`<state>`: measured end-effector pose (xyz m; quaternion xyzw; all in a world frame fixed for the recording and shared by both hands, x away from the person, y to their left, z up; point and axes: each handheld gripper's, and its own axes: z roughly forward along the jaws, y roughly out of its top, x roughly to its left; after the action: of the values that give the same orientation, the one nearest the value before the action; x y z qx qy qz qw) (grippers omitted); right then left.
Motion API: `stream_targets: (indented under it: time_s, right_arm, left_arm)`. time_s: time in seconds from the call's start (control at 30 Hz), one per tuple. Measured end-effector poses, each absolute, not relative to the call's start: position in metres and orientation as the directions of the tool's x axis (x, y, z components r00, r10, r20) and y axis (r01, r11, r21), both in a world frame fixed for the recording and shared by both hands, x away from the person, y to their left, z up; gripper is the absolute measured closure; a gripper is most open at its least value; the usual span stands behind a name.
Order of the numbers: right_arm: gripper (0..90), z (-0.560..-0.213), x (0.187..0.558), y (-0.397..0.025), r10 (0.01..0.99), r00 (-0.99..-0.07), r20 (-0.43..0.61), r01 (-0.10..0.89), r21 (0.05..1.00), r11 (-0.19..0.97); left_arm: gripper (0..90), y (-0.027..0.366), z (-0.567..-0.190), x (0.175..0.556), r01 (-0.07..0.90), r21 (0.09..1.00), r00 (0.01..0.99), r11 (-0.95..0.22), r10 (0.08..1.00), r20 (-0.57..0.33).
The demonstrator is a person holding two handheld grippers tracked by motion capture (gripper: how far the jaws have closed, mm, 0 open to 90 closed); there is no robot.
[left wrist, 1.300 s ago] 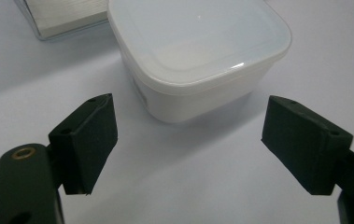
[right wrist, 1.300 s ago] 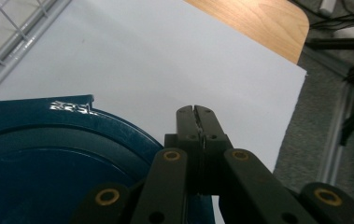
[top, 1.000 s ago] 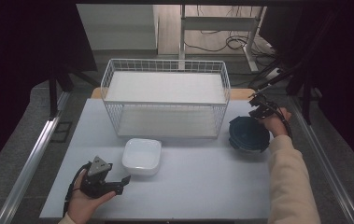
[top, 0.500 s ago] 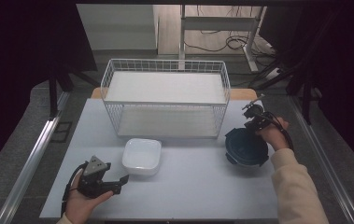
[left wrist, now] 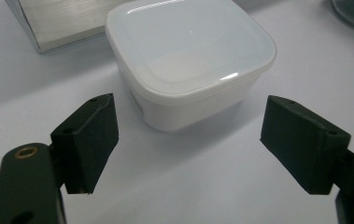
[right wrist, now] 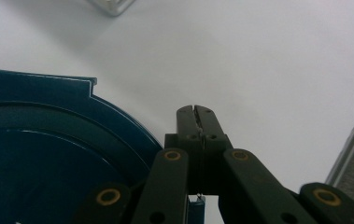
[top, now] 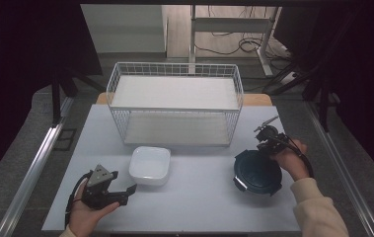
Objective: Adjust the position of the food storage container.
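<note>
High view, round dark-blue lidded container (top: pixel 257 172), clip tabs

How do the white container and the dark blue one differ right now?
The white container is square with rounded corners; the dark blue container is round. The white one stands free ahead of the open left gripper; the blue one is pinched at its rim by the right gripper. Both sit on the table before the wire rack.

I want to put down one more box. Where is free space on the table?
Bare table lies between the white container and the dark blue lid, and along the near edge. It is crowded just before the wire rack.
</note>
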<state>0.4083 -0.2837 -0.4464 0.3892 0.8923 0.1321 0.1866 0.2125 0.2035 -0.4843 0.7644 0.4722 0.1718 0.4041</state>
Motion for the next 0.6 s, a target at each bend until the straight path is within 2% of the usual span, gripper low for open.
stream_targets:
  time_s: [0.27,0.6]
  right_arm:
    - [90.0,-0.448,0.396,-0.292,0.769,-0.614,-0.177,0.658,0.423,0.623]
    - [90.0,-0.446,0.384,-0.294,0.767,-0.622,-0.157,0.652,0.437,0.619]
  left_arm:
    - [19.2,0.203,-0.485,0.213,0.588,0.777,0.491,-0.225,0.863,-0.122]
    - [19.2,0.201,-0.485,0.213,0.589,0.776,0.490,-0.225,0.863,-0.121]
